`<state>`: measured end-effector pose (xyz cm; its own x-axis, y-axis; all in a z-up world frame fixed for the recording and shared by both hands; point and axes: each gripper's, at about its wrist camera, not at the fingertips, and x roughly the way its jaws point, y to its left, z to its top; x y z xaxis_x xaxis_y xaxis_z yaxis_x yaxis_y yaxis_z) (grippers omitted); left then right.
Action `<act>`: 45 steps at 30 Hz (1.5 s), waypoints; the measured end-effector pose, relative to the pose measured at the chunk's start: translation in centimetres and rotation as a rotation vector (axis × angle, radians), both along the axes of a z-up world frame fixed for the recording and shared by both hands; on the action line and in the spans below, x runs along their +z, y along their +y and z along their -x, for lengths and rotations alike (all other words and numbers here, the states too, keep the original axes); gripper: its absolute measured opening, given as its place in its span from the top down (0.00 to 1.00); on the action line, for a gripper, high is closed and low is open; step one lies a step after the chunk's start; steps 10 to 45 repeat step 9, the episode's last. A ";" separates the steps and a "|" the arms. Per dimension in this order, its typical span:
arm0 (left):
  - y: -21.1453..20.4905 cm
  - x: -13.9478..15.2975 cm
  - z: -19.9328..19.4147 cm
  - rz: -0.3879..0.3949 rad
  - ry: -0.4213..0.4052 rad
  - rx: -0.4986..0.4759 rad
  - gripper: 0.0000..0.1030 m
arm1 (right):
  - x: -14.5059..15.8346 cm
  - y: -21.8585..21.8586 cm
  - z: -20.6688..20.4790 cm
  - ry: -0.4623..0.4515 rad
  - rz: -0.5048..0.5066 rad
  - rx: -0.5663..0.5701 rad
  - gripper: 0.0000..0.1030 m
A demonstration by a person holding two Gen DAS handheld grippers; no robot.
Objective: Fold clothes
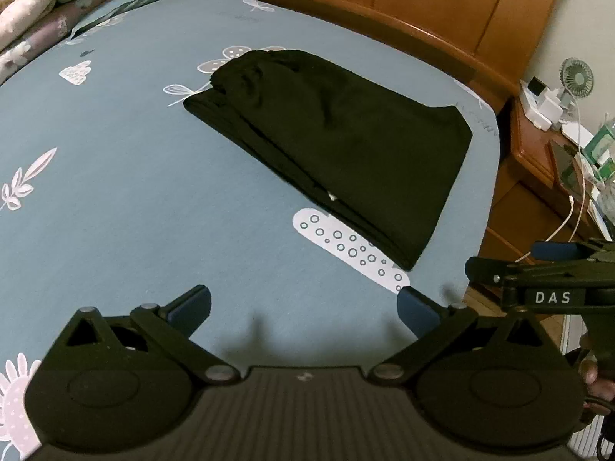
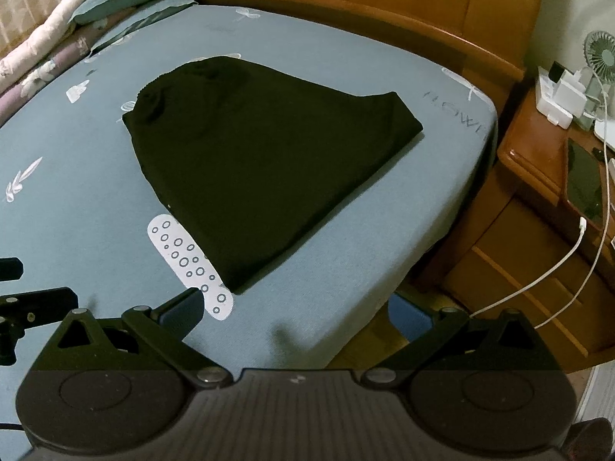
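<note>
**Both hand-held grippers open, garment folded on bed**

Left hand-held gripper [image 1: 303,307] jaws spread wide, holding nothing, above the blue patterned bed sheet [image 1: 134,146]. Right hand-held gripper [image 2: 296,311] also wide open and empty, at the bed's edge. Folded black garment [image 2: 261,169] lies flat on the sheet near the corner of the bed, apart from both grippers. Wooden nightstand [image 2: 538,207] beside bed, with small fan [image 2: 601,53] and white cable [image 2: 557,265].
</note>
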<state>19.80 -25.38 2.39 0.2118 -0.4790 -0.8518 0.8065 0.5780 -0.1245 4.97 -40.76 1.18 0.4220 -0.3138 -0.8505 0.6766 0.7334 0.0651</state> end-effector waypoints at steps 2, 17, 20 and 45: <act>-0.1 0.0 0.0 -0.003 -0.001 0.001 0.01 | -0.1 -0.1 -0.1 0.003 0.001 -0.001 0.00; -0.2 -0.1 -0.1 -0.002 0.001 0.005 0.01 | -0.4 -0.2 -0.3 0.009 -0.005 0.003 0.00; -0.2 -0.1 -0.1 -0.002 0.001 0.005 0.01 | -0.4 -0.2 -0.3 0.009 -0.005 0.003 0.00; -0.2 -0.1 -0.1 -0.002 0.001 0.005 0.01 | -0.4 -0.2 -0.3 0.009 -0.005 0.003 0.00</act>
